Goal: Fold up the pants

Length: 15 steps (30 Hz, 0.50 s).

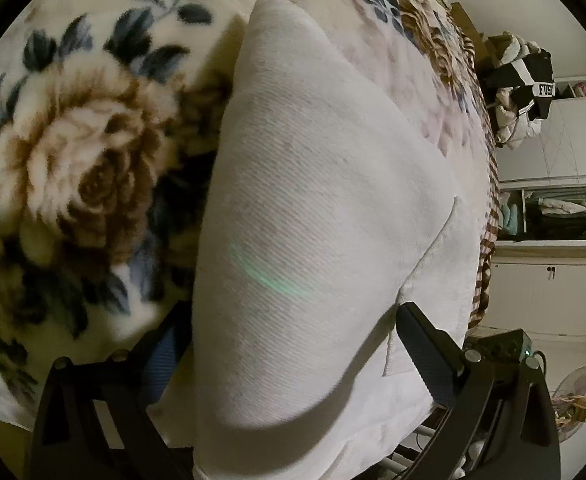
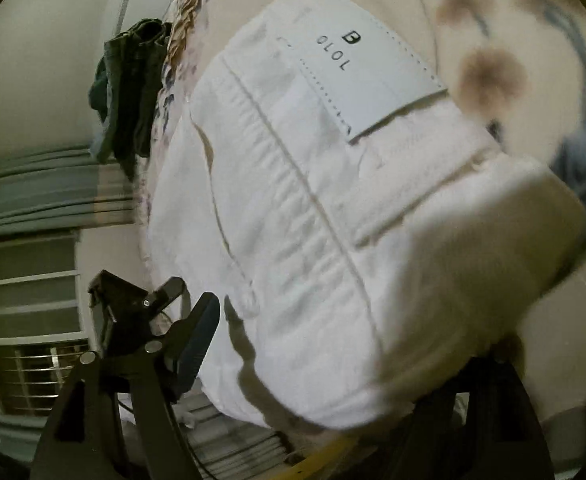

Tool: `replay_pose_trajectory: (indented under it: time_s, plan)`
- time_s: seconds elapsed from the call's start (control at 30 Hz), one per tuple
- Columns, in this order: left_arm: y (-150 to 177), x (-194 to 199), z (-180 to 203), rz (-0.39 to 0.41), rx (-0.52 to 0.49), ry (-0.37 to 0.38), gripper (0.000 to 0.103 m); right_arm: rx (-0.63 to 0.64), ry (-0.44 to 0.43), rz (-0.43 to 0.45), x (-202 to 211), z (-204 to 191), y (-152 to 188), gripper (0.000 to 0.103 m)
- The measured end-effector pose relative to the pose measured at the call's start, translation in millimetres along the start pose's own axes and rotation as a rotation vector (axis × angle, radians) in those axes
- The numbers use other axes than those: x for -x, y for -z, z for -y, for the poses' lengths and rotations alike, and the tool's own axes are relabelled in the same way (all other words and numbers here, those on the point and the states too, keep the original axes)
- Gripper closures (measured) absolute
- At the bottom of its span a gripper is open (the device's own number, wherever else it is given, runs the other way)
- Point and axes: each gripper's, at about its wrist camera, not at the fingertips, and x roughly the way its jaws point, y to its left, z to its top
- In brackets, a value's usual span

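Observation:
White pants (image 1: 313, 220) lie on a floral blanket (image 1: 73, 140) on a bed. In the left wrist view a folded bulge of the white fabric fills the space between the fingers of my left gripper (image 1: 293, 344), which is shut on the cloth. In the right wrist view the waistband end with a white label (image 2: 369, 68) reading "B OLOL" faces me. My right gripper (image 2: 333, 360) is shut on a thick fold of the pants (image 2: 293, 220); its right finger is hidden under the fabric.
Dark green clothing (image 2: 129, 92) lies at the bed's far edge near a curtain and window (image 2: 33, 300). A pile of black-and-white clothes (image 1: 521, 84) sits beyond the bed, with white cabinets (image 1: 553, 280) and a fan (image 1: 577, 400) behind.

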Motion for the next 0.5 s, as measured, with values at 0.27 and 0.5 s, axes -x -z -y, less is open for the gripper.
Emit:
replay_pose_trajectory:
  time_s: [0.27, 0.5]
  plan:
    - [1.7, 3.7, -0.4, 0.025, 0.005, 0.024, 0.001, -0.080, -0.153, 0.079, 20.9, 16.9, -4.3, 0.025]
    - [2.8, 3.6, 1.5, 0.051, 0.023, 0.029, 0.001, 0.028, -0.127, -0.010, -15.2, -18.6, -3.4, 0.034]
